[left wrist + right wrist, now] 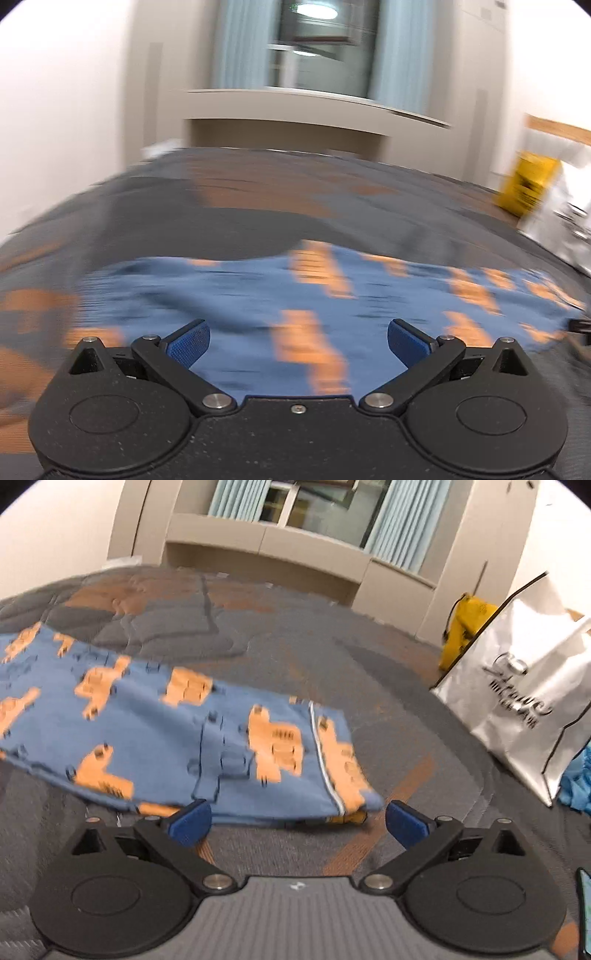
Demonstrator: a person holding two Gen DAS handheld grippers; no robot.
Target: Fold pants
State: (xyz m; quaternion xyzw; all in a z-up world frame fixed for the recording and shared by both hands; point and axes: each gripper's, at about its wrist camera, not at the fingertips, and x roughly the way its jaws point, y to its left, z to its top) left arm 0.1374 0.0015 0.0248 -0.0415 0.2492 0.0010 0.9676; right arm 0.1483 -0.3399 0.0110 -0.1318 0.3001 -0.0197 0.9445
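Observation:
Blue pants with orange animal prints (177,738) lie flat on a grey and orange quilted bed cover (295,646). In the right wrist view their right end, with a white stripe, lies just ahead of my right gripper (297,821), which is open and empty above the cover. In the blurred left wrist view the pants (258,295) spread directly under and ahead of my left gripper (297,341), which is open and empty, its blue pads (190,341) wide apart over the cloth.
A white shopping bag (517,701) stands on the bed at the right, with a yellow object (465,627) behind it and blue cloth (576,782) beside it. A beige window ledge (277,542) and curtains lie beyond the bed. A phone edge (585,904) shows at the far right.

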